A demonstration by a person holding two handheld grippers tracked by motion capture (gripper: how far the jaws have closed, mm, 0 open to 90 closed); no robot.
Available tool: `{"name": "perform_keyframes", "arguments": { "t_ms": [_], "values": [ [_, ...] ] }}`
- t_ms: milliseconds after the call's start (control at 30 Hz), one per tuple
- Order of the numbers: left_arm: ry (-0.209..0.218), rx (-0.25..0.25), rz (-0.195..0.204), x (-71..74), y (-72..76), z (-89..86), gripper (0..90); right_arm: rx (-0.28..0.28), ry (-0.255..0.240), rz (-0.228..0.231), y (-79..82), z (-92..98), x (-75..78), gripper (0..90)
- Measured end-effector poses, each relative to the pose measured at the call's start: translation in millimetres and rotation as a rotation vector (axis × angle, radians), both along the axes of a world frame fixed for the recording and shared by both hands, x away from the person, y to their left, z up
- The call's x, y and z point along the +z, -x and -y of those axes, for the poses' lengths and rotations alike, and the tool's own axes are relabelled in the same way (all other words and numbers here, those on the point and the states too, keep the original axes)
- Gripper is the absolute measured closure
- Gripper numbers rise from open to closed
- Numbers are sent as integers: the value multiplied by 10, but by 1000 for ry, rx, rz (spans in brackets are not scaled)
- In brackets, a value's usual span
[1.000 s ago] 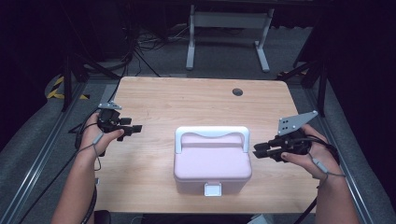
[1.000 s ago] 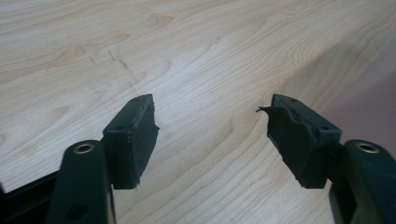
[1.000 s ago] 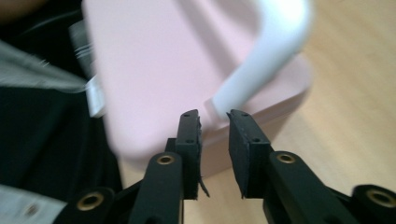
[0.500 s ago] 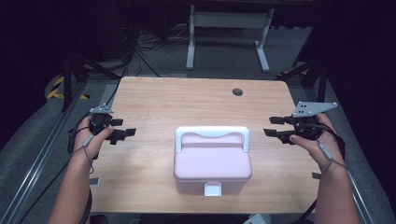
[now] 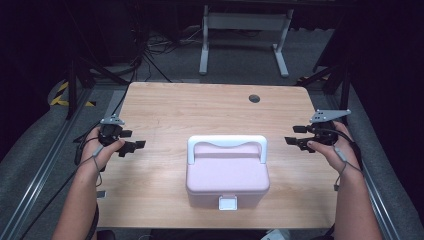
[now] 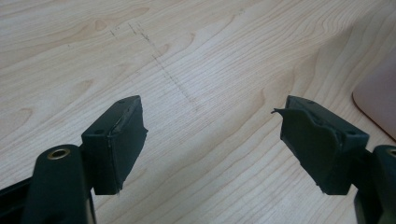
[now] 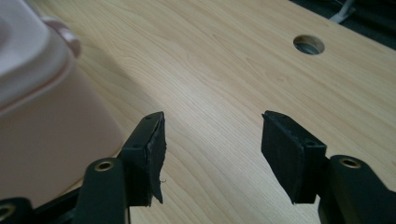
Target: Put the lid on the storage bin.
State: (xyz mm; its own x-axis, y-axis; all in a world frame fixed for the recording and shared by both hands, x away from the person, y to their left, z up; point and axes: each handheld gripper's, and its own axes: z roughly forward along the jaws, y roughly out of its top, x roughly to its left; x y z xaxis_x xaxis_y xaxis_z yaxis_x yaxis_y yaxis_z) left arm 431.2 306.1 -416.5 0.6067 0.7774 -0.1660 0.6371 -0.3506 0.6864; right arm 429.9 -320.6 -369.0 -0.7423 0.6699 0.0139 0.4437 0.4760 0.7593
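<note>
A pink lidded box [image 5: 227, 172] with a white handle [image 5: 227, 143] and a white front latch [image 5: 228, 202] stands near the table's front middle. My left gripper [image 5: 133, 139] hovers at the table's left side, open and empty, well apart from the box. In the left gripper view its jaws gape over bare wood, with the box's corner [image 6: 378, 102] at the far right. My right gripper [image 5: 295, 135] is at the table's right side, open and empty. The right gripper view has the box's side [image 7: 42, 116] close on the left.
The wooden table [image 5: 165, 110] has a round cable hole [image 5: 254, 98] at the back right, also seen as the hole [image 7: 309, 45] in the right gripper view. A white desk frame [image 5: 245, 30] stands on the floor behind. Cables lie on the floor at the left.
My right gripper has moved away from the box toward the table's right edge and back a little. My left gripper has shifted slightly left. Both stay open.
</note>
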Motion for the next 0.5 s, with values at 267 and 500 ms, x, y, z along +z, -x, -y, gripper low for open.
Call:
{"name": "perform_keyframes", "arguments": {
  "t_ms": [267,500],
  "values": [
    [-13,6,-28,-76,-38,35,218,-58,21,-63,-161,76,-302,398],
    [20,19,-156,-90,-56,98,296,-94,66,-105,-229,88,-466,387]
  ]
}}
